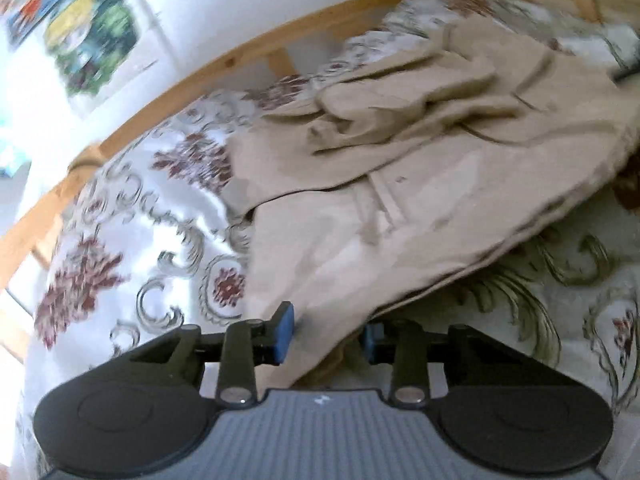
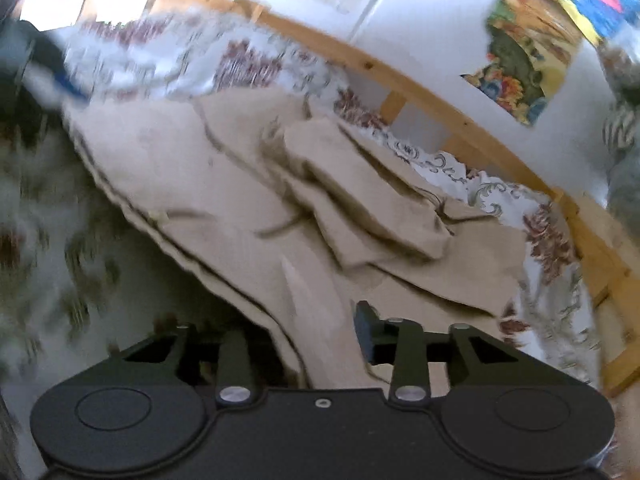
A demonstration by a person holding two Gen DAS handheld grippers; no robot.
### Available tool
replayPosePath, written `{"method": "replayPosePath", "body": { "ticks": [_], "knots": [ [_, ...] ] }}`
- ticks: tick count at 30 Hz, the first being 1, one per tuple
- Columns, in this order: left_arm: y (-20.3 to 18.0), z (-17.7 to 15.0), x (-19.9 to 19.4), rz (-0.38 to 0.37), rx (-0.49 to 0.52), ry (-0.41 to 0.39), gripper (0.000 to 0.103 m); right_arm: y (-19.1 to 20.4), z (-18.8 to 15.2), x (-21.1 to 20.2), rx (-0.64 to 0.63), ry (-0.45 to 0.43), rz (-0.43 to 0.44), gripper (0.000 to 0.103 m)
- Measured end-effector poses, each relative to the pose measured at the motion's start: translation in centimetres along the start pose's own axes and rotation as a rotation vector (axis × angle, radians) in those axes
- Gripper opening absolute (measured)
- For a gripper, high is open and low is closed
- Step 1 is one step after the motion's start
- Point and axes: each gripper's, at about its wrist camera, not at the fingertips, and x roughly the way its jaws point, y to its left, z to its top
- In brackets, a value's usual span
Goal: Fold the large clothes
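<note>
1. Beige cloth garment (image 1: 420,184), rumpled, lies on floral-patterned bedspread (image 1: 132,216) of wooden-framed bed (image 1: 256,44).
2. Left gripper (image 1: 328,338) pinches garment's near corner, lifted.
3. Right gripper (image 2: 320,340) pinches other near edge; left finger hidden by cloth.

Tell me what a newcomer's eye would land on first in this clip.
The big rumpled beige fabric garment spread across the floral-patterned white bedspread dominates both views. Its near edge runs up between the blue pads of the left tool and likewise into the right tool, lifted off the bed. Behind runs a light wooden bed rail, with colourful posters on the white wall.
</note>
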Motion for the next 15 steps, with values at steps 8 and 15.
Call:
{"method": "replayPosePath", "body": {
  "ticks": [8,15],
  "knots": [
    [1.9,-0.1,-0.4,-0.053,-0.114,-0.058,0.007,-1.8,-4.2,-0.6,-0.11,0.2,-0.077,0.049],
    [2.1,-1.1,-1.5,-0.053,-0.158,-0.107,0.003,-4.4,-6.3,-1.6,0.045,0.223,-0.099,0.017]
  ]
}}
